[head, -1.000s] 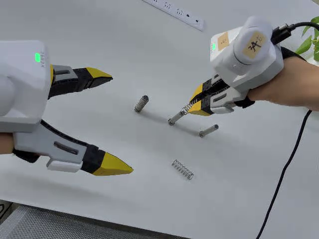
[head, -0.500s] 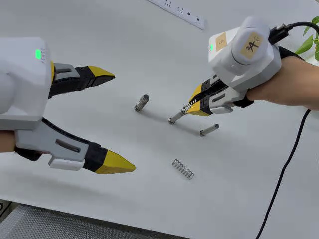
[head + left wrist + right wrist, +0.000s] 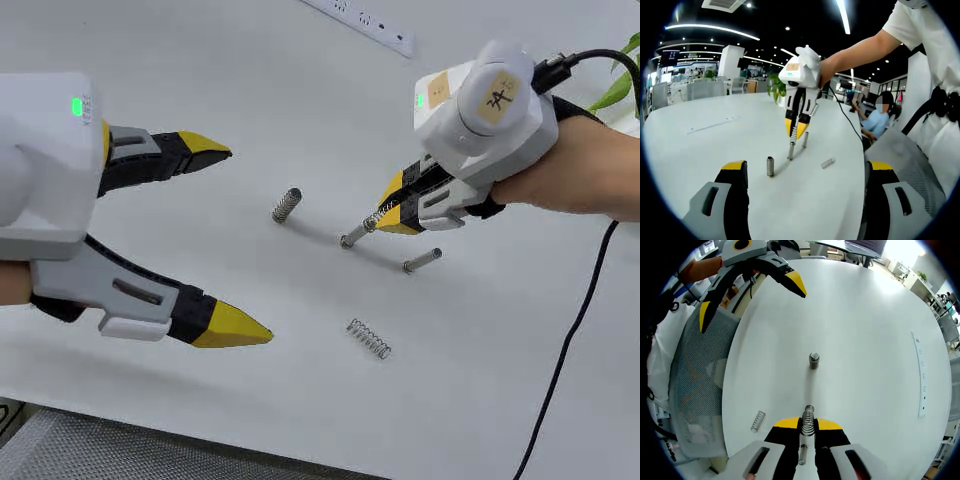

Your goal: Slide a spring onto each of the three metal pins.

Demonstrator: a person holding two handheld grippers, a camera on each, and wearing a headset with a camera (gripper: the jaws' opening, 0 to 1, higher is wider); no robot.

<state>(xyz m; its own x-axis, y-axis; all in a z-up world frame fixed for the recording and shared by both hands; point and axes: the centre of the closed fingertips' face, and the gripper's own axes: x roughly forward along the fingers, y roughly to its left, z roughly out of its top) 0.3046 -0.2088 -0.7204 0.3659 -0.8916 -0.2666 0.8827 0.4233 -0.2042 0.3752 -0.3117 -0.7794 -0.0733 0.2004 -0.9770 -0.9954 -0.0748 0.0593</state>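
The right tongs [image 3: 384,215] are clamped on a spring [image 3: 808,421] at the middle pin's [image 3: 350,238] top, and the left tongs [image 3: 250,243] hang wide apart. From that pin, a sprung pin [image 3: 286,205] stands at ten o'clock, a bare pin [image 3: 421,261] at four, and a loose spring [image 3: 368,339] lies at six on the tabletop [image 3: 200,60]. The springs look light, squashy and apt to roll, so a gentle pinch across the mid-coils seems best; the tan sticker [image 3: 499,96] carries handwriting I cannot read.
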